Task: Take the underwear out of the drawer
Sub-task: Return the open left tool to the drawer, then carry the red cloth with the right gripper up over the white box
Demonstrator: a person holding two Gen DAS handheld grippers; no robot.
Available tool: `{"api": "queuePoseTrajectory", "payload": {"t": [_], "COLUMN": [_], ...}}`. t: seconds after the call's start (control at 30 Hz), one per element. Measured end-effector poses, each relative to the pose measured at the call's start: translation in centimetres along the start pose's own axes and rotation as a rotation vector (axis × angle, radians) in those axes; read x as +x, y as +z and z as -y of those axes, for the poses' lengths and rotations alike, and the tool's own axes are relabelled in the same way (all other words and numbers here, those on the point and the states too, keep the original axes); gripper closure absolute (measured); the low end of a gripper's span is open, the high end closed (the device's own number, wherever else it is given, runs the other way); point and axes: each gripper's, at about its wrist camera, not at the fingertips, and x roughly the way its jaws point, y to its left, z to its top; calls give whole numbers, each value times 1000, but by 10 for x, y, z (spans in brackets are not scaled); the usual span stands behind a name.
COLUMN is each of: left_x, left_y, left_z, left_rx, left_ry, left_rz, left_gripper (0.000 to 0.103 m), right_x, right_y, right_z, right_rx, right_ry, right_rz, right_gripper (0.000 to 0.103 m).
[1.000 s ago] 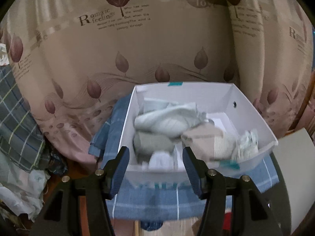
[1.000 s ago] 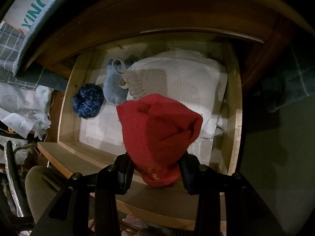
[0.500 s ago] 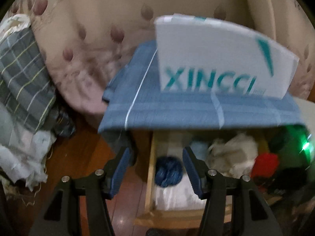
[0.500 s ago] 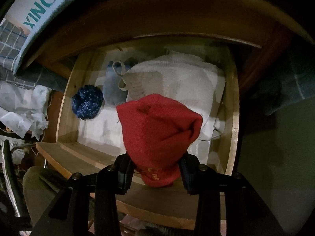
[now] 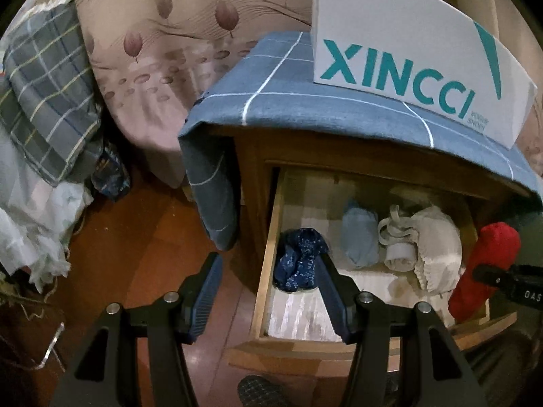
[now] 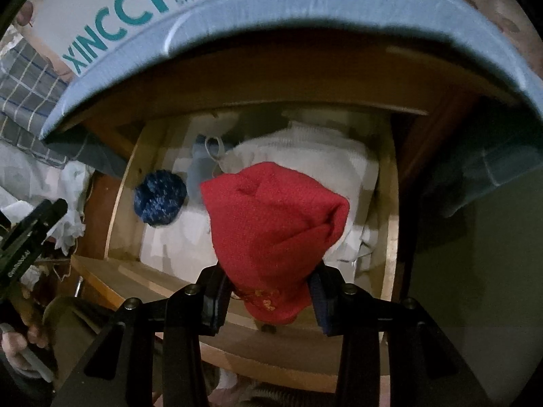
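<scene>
Left wrist: your left hand-held gripper [image 5: 268, 273] gapes empty above the open drawer [image 5: 268, 264], near a dark blue bundle [image 5: 300, 259].

Right wrist: your right hand-held gripper [image 6: 269, 293] is clamped on red underwear [image 6: 275, 234] (held above the drawer).

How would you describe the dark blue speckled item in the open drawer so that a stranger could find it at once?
Start at the white XINCCI box on the blue checked cloth; the open wooden drawer is just below it. In the drawer's left end lies the dark blue speckled bundle. Its neighbours are a pale blue roll and cream pieces; it alone is dark and flecked.
</scene>
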Motion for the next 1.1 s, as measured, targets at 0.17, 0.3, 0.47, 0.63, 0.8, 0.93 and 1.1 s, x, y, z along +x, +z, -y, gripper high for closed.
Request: {"api": "queuePoseTrajectory", "payload": {"t": [0.17, 0.3, 0.47, 0.63, 0.8, 0.93, 1.1], "left_x": [5, 6, 10, 10, 11, 12, 9], "left_y": [-1, -2, -2, -3, -3, -4, -5], "left_z": [-3, -10, -16, -19, -21, -22, -25], "left_rx": [-24, -64, -93, -109, -116, -120, -136], "left_ry": [16, 10, 0, 2, 12, 9, -3], "left_rz": [-22, -27, -45, -47, -48, -50, -38], "left_gripper": [45, 45, 45, 45, 45, 45, 45], "right_x": [-10, -32, -65, -94, -136, -166, -200], "right_y": [3, 7, 15, 25, 41, 60, 87], "right_z": [2, -3, -13, -18, -22, -25, -31], "right_rx": [37, 34, 8, -11, -23, -37, -53], "right_ry": [26, 45, 75, 67, 74, 76, 66], "right_rz": [-3, 27, 62, 79, 145, 200, 265], "right_gripper": [66, 66, 66, 66, 66, 66, 65]}}
